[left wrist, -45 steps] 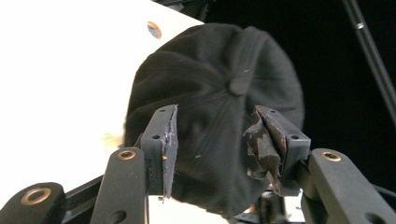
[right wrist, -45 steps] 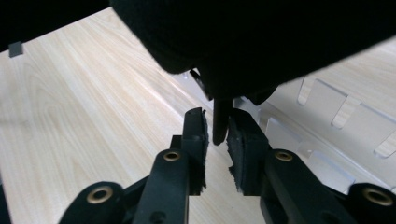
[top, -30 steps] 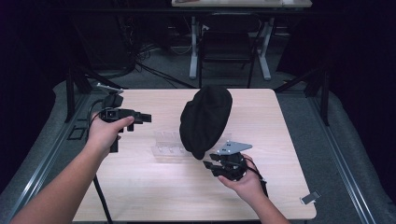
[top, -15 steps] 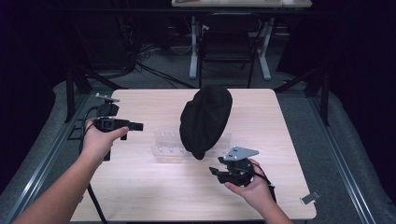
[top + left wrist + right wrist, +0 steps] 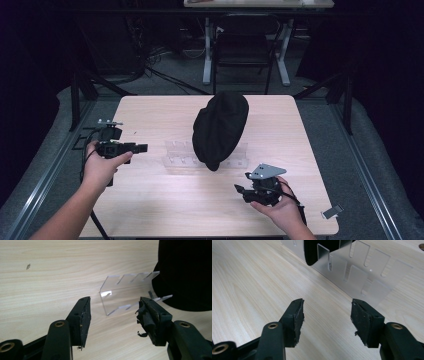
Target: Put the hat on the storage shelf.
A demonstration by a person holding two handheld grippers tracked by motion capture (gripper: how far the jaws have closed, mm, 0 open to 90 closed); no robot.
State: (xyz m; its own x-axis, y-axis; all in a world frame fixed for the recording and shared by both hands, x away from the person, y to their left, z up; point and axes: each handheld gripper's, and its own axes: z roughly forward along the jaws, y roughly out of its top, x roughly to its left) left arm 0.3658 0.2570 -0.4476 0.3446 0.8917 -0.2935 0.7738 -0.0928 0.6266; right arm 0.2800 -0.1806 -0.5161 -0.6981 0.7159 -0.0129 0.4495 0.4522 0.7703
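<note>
Jaws of your left gripper [image 5: 113, 315] and right gripper [image 5: 327, 315] have just been opening, nothing between them, near the unlabelled black cap [image 5: 220, 127] on its clear rack [image 5: 175, 155].

Dark lab: black curtains, floor cables [image 5: 165, 80], rig frame [image 5: 80, 92].

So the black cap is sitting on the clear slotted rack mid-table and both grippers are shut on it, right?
Not quite. The black cap does sit on the clear slotted rack, but both grippers are open and hold nothing: the left gripper view and right gripper view show jaws spread over bare wood, left gripper and right gripper alike.
</note>
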